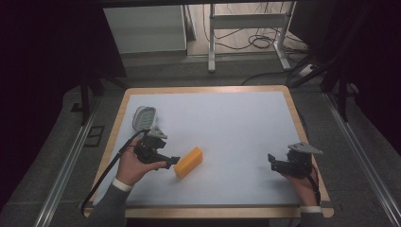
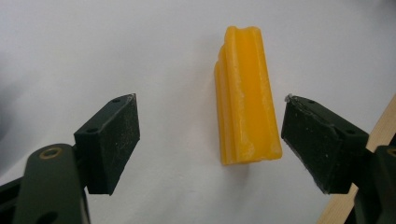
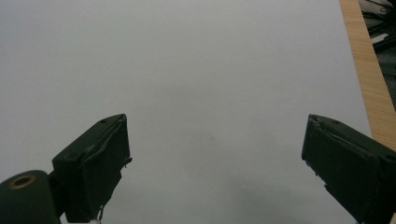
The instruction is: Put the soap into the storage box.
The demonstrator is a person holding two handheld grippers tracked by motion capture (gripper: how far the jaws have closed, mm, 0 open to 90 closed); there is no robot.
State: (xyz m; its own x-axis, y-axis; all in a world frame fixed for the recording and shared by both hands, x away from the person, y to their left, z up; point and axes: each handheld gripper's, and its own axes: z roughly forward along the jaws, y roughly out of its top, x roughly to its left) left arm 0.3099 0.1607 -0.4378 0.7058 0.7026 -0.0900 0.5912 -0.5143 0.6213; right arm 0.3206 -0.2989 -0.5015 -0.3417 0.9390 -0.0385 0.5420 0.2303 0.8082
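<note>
one yellow block (image 2: 246, 95) between the released left hand-held gripper (image 2: 210, 140), one grey oval object (image 1: 144, 117); right hand-held gripper (image 3: 215, 168) released

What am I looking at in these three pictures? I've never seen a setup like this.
A person at a table holds a hand-operated gripper in each hand. The high view looks down from above: the left gripper reaches a yellow block, the right gripper waits apart. A pale oval object, too small to identify, lies farther back. The other two pictures come from cameras riding on the grippers. The left gripper's jaws stand open on either side of the block's near end; the right gripper is open over bare white surface. Nothing is held.
</note>
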